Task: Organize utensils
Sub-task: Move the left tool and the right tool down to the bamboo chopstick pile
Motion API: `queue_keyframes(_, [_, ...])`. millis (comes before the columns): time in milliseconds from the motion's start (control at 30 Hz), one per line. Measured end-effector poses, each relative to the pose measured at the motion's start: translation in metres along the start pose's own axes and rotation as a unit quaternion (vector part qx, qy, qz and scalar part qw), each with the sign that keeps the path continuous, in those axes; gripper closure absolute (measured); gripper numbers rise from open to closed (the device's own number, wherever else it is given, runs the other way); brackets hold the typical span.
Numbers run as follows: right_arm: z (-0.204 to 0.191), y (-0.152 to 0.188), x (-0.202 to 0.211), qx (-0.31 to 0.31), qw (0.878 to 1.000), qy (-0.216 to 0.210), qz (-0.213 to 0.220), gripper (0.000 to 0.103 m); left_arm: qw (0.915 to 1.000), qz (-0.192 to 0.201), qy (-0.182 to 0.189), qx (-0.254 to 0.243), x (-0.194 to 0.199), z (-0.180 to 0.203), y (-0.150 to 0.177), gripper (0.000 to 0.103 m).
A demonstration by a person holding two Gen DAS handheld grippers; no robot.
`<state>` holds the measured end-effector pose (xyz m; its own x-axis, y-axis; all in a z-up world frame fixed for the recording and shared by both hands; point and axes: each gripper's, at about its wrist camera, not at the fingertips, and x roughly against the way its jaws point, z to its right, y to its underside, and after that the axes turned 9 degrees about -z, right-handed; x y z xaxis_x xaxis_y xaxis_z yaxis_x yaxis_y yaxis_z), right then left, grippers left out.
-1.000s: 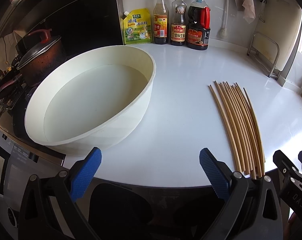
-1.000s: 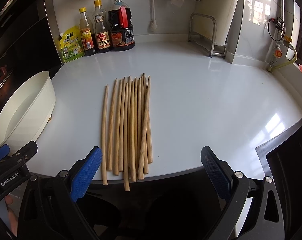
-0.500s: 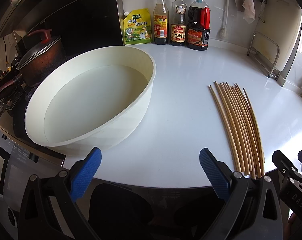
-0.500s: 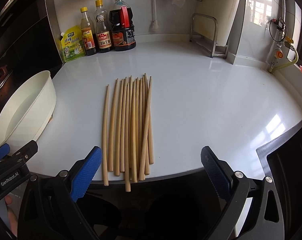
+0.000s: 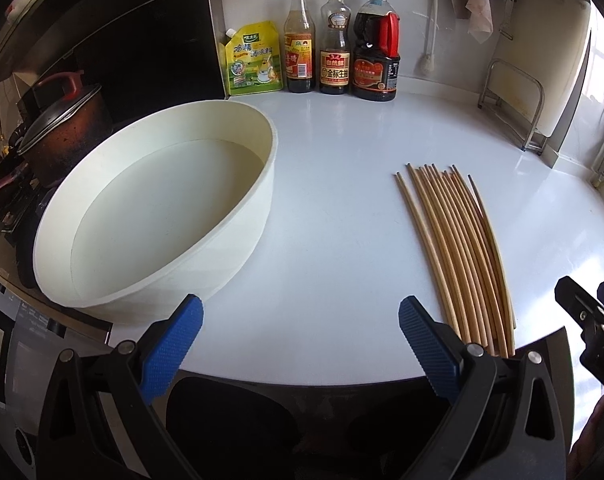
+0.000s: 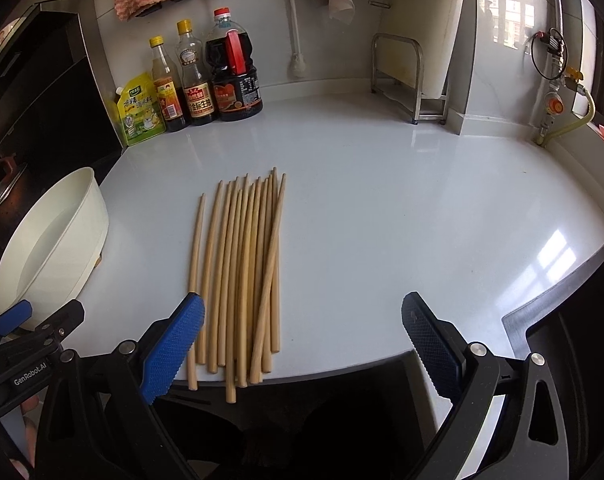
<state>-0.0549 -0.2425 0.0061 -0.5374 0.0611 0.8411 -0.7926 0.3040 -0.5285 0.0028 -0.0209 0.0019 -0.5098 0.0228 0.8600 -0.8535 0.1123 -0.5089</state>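
Several long wooden chopsticks (image 6: 242, 272) lie side by side on the white counter (image 6: 381, 200), thick ends toward me and some past the front edge. They also show in the left wrist view (image 5: 457, 248) at the right. A white round basin (image 5: 154, 216) holding water stands at the left; it also shows in the right wrist view (image 6: 54, 248). My left gripper (image 5: 302, 344) is open and empty at the counter's front edge, between basin and chopsticks. My right gripper (image 6: 302, 340) is open and empty, its left finger just over the chopsticks' near ends.
Three sauce bottles (image 5: 333, 44) and a yellow-green pouch (image 5: 254, 60) stand against the back wall. A metal rack (image 6: 413, 80) with a cutting board is at the back right. A lidded pot (image 5: 62, 128) sits on the stove at left. A dark sink (image 6: 573, 340) is at right.
My right gripper has moved forward and up a little, so the chopsticks sit closer between its fingers. The left gripper has barely moved.
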Motion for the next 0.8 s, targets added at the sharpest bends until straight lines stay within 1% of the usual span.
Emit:
queue_keyframes(133, [0.016, -0.010, -0.009, -0.006, 1.000, -0.005, -0.012, 0.008, 0.9994, -0.009, 0.035, 0.002, -0.007, 0.009, -0.011, 0.006])
queue_keyframes(233, [0.018, -0.017, -0.014, 0.014, 1.000, -0.009, -0.005, 0.008, 0.9979, -0.026, 0.058, 0.007, -0.018, 0.018, -0.021, 0.006])
queue_keyframes(267, [0.018, -0.020, -0.018, 0.021, 1.000, -0.010, -0.009, 0.008, 0.9975, -0.031, 0.063, 0.008, -0.023, 0.021, -0.024, 0.006])
queue_keyframes(300, [0.018, -0.022, -0.023, 0.020, 0.999, -0.020, -0.018, 0.009, 0.9970, -0.034, 0.068, 0.009, -0.027, 0.024, -0.027, 0.006])
queue_keyframes(367, [0.016, -0.026, -0.038, 0.028, 0.999, -0.021, -0.035, 0.009, 0.9971, -0.038, 0.066, 0.007, -0.035, 0.030, -0.030, 0.006])
queue_keyframes(467, [0.013, -0.031, -0.058, 0.033, 0.998, -0.007, -0.055, 0.009, 0.9969, -0.045, 0.064, 0.005, -0.045, 0.034, -0.033, 0.006])
queue_keyframes(633, [0.009, -0.035, -0.076, 0.039, 0.997, -0.008, -0.071, 0.009, 0.9969, -0.051, 0.059, 0.011, -0.052, 0.032, -0.034, 0.006])
queue_keyframes(800, [0.003, -0.033, -0.086, 0.066, 0.994, 0.011, -0.082, 0.009, 0.9961, -0.063, 0.060, 0.016, -0.060, 0.030, -0.033, 0.006])
